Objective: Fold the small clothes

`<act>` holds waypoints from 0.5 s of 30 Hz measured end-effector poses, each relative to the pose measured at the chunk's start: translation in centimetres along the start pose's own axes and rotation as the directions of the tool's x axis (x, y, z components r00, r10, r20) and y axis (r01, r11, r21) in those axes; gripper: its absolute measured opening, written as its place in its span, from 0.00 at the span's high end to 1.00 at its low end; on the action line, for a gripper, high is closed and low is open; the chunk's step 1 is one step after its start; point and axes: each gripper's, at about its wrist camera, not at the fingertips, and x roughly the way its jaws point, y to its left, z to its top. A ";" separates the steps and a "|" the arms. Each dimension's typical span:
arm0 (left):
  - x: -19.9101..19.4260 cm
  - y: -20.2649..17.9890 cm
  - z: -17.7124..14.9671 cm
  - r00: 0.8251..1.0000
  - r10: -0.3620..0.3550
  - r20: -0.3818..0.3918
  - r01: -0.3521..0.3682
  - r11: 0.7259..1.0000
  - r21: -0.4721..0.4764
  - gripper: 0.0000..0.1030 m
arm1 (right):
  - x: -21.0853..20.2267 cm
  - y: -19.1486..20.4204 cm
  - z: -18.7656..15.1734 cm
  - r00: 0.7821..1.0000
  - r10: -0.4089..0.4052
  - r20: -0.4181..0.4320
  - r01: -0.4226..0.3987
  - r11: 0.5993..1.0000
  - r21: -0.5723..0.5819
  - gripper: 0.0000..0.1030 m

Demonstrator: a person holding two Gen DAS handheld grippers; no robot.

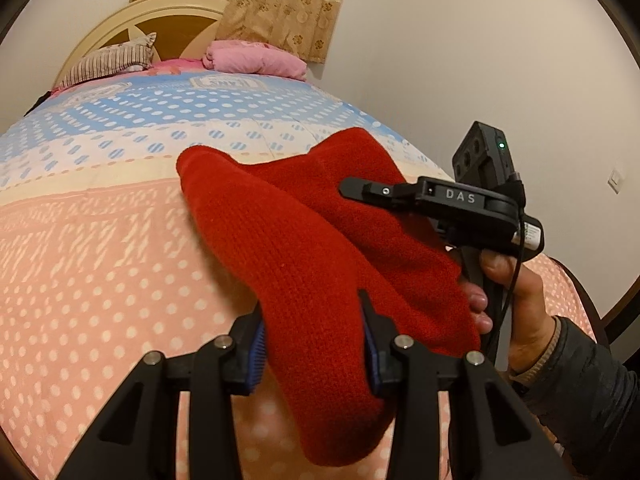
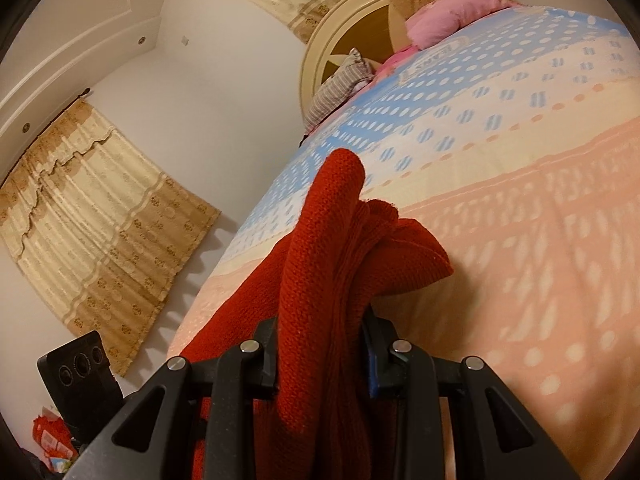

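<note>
Red knit garment (image 1: 304, 248), bunched, ribbed, airborne.

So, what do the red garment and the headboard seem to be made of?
Red garment, held by left gripper and right gripper: looks like knitted wool or acrylic, matte, with visible ribbed stitches. Headboard: probably painted wood, smooth cream frame, brown panels.

One word to read: DAS

In my left wrist view, white capitals "DAS" stand on the black body of my right gripper (image 1: 412, 196), on its side face. The bedspread (image 1: 120, 240) carries some print near the head end, too blurred for me to read.
</note>
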 end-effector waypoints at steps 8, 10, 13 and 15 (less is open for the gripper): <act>-2.1 1.1 -1.0 1.000 0.019 0.019 -0.019 1.000 -0.022 0.61 | 1.7 2.3 -1.0 0.999 0.041 -0.034 -0.042 0.999 -0.018 0.72; -2.6 1.3 -1.2 0.999 0.024 0.026 -0.023 0.999 -0.025 0.61 | 2.1 3.1 -1.2 0.998 0.049 -0.040 -0.050 0.998 -0.023 0.72; -3.5 1.6 -1.5 0.999 0.031 0.035 -0.030 0.999 -0.026 0.61 | 2.6 4.2 -1.3 0.996 0.066 -0.052 -0.068 0.997 -0.029 0.72; -4.2 2.0 -1.9 0.998 0.037 0.043 -0.035 0.999 -0.031 0.61 | 3.1 5.0 -1.6 0.995 0.077 -0.063 -0.079 0.996 -0.033 0.71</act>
